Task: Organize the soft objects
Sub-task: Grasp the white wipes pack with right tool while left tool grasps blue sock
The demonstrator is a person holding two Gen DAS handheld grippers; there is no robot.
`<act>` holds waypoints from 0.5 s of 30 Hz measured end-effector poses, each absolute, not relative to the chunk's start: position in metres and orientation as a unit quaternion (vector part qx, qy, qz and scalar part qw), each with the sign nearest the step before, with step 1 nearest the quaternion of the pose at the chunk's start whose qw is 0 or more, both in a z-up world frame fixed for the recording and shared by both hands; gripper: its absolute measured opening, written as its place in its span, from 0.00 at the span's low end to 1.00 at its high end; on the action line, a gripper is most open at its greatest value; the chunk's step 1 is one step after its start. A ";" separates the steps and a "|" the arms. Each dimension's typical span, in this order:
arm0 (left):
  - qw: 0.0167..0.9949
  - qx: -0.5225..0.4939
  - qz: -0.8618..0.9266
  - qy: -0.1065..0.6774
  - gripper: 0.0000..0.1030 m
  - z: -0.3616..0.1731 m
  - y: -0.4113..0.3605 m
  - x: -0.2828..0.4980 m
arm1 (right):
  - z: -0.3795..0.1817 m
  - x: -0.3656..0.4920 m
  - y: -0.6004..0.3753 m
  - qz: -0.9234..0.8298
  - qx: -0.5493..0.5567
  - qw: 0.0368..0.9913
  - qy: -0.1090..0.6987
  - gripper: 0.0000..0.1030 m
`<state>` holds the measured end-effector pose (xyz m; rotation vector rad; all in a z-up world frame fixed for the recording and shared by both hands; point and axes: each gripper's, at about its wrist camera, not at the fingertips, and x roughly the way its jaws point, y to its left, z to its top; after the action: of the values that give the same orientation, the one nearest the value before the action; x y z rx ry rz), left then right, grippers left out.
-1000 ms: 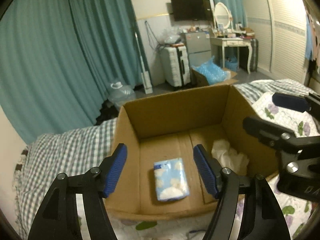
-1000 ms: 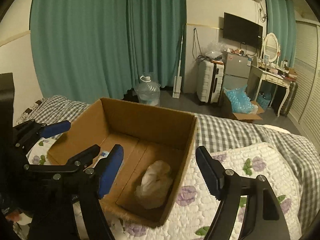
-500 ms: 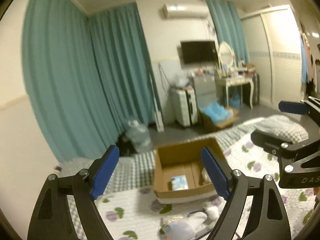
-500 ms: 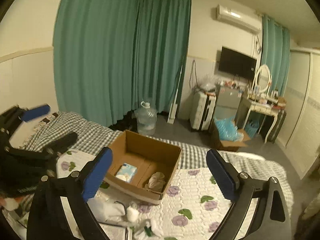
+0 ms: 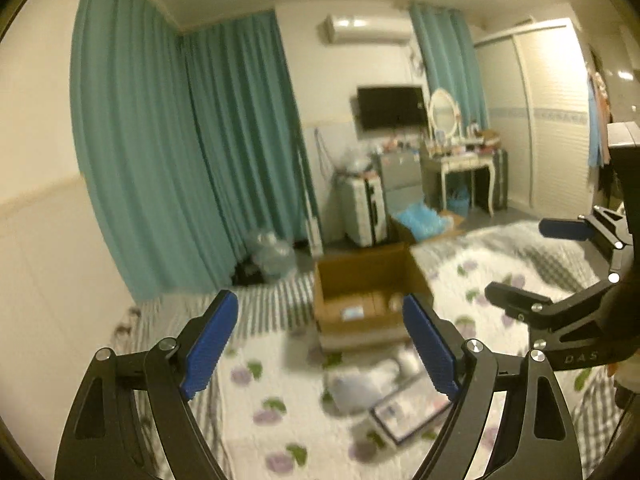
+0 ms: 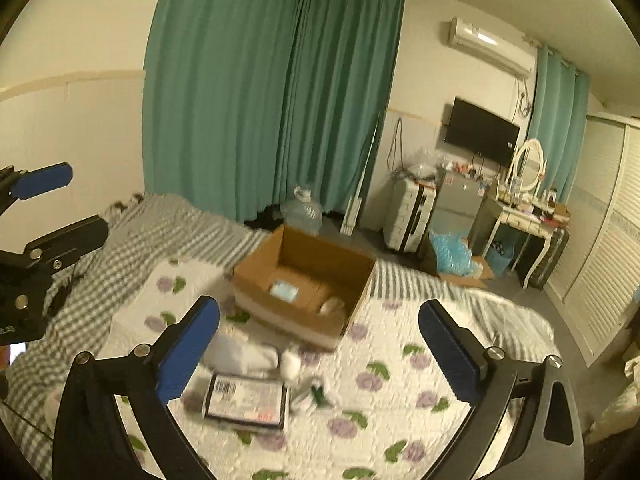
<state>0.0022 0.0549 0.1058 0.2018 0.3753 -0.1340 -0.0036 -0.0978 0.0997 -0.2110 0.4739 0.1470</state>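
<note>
An open cardboard box (image 5: 362,280) (image 6: 308,264) stands on the bed. Inside lie a blue tissue pack (image 6: 285,290) (image 5: 353,313) and a crumpled white item (image 6: 332,305). In front of the box lie a white soft bundle (image 6: 240,354) (image 5: 360,384), a small white piece (image 6: 291,364) and a flat black-framed packet (image 6: 245,400) (image 5: 408,412). My left gripper (image 5: 320,352) is open and empty, high above the bed. My right gripper (image 6: 320,354) is open and empty, also high and back from the box.
The bed has a floral quilt (image 6: 380,400) and a grey checked blanket (image 6: 160,232). Beyond it are teal curtains (image 6: 272,112), a water jug (image 6: 302,214), a suitcase (image 6: 408,216), a dressing table (image 6: 524,216) and a box of blue packing (image 6: 456,258).
Both grippers have pulled far up and back from the box. The box now looks small, and the objects in front of it have come into view. Both stay open.
</note>
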 end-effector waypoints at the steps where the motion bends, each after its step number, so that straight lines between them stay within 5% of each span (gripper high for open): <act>1: 0.973 0.102 -0.056 0.201 0.83 0.089 0.057 0.005 | 0.086 0.000 -0.097 0.072 -0.104 0.962 0.244 0.98; 12: 0.941 0.101 -0.003 0.324 0.83 -0.064 0.059 0.048 | -0.088 0.066 -0.104 0.069 -0.034 0.920 0.385 0.97; 15: 0.937 0.108 -0.006 0.333 0.83 -0.085 0.060 0.052 | -0.115 0.078 -0.101 0.082 -0.016 0.909 0.409 0.89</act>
<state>0.0522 0.0596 -0.0846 0.2199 0.6810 -0.0124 0.0777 -0.1007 -0.1154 -0.0336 0.8439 0.1690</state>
